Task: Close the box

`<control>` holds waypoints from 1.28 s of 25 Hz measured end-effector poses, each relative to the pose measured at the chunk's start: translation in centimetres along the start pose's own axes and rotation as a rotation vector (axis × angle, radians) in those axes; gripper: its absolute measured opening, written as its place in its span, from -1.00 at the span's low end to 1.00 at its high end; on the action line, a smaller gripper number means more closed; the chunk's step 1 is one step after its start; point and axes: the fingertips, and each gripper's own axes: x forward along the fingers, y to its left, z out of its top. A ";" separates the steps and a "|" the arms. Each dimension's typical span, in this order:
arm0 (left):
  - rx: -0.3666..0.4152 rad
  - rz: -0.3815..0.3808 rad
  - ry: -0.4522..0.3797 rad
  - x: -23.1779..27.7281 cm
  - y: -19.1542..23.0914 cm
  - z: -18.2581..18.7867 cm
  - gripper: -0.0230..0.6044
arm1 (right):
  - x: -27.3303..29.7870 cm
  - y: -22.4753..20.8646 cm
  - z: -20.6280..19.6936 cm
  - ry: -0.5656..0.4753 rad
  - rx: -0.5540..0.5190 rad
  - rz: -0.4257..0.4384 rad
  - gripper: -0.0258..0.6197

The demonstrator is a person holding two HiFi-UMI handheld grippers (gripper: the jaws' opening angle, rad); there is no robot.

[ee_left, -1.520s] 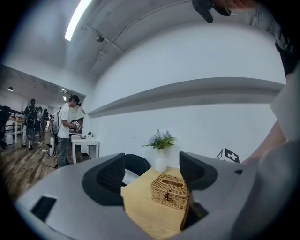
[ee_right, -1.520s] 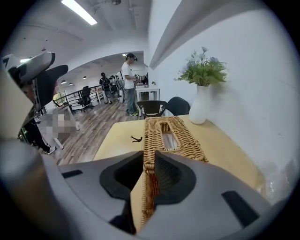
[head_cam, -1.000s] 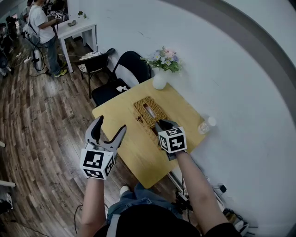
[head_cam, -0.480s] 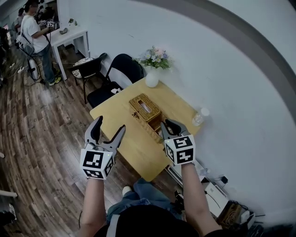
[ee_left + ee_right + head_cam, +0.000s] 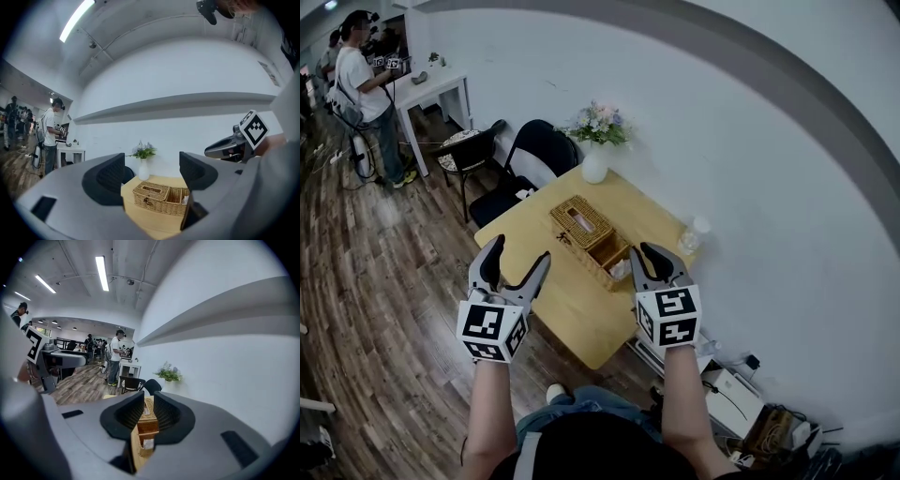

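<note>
Two halves show on the wicker box in the head view: slotted end toward the vase, open end toward the person, long axis slanting across the counter. Left gripper view: the left gripper has its jaws wide apart, empty. Right gripper view: the right gripper has its jaws nearly together, holding nothing. Both hang well above the box. Best descend slowly and pinch only the loose wicker edge.

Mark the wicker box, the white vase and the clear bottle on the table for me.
wicker box (image 5: pixel 579 221), head view, on its slotted woven top.
white vase (image 5: pixel 594 170), head view, on its rounded body.
clear bottle (image 5: pixel 692 236), head view, on the middle of its body.
</note>
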 end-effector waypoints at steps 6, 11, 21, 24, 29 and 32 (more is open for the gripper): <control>0.011 0.009 -0.010 0.9 -1.1 1.1 0.24 | -1.9 -2.2 0.5 -0.038 0.057 -0.001 -0.20; 0.037 0.004 -0.016 1.6 -2.5 2.1 0.24 | -3.4 -4.0 1.4 -0.072 0.073 -0.012 -0.13; 0.136 0.043 -0.092 2.0 -4.5 4.4 -0.70 | -6.4 -6.1 3.5 -0.176 0.031 -0.089 -0.85; 0.148 0.040 -0.108 2.2 -4.9 4.9 -0.85 | -6.8 -6.6 4.0 -0.204 0.027 -0.096 -0.88; 0.208 0.030 -0.135 2.6 -5.4 6.5 -0.89 | -7.3 -7.5 5.2 -0.245 0.022 -0.105 -0.88; 0.233 0.030 -0.151 3.0 -5.4 7.9 -0.89 | -7.6 -8.1 6.1 -0.266 0.015 -0.113 -0.88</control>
